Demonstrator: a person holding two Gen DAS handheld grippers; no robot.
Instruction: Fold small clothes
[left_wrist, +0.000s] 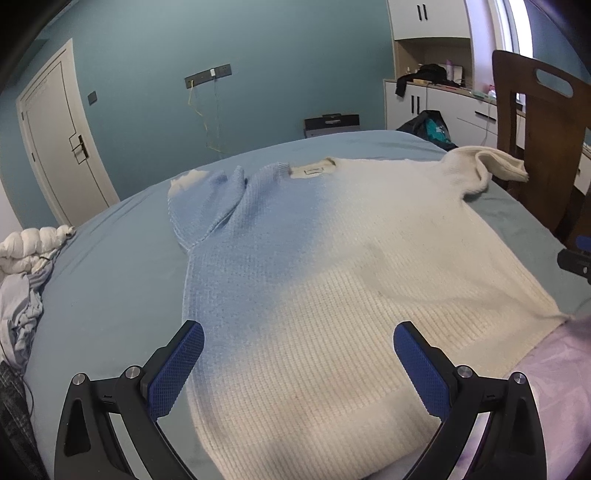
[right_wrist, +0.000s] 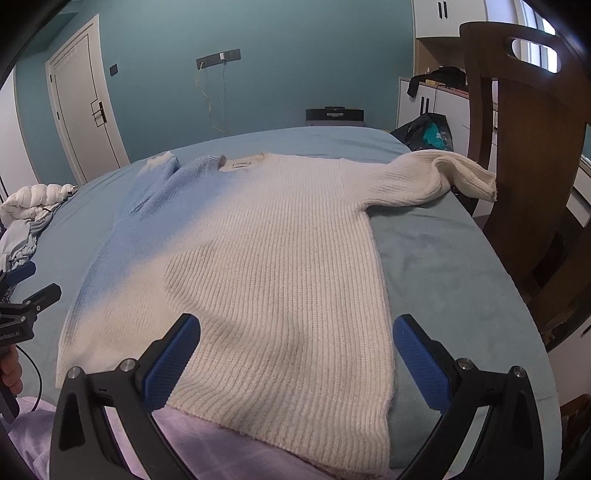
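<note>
Sweater (left_wrist: 332, 266) flat on bed (left_wrist: 110, 280), hem nearest both tools; left gripper (left_wrist: 298, 363) and right gripper (right_wrist: 296, 356) spread wide above hem, nothing pinched.

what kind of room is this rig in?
Most likely a home bedroom: a sweater lies spread on a bed with a blue sheet, white built-in cabinets line the wall, and a door stands opposite.

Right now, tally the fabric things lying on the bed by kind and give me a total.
Knit sweater, blue fading to cream, spread flat: 1
White puffer jacket, bunched at the bed's left edge: 1
Crumpled pale grey garment beside the jacket: 1
Total: 3
Both claws, left claw and right claw, hover open over the sweater's hem, holding nothing.
</note>
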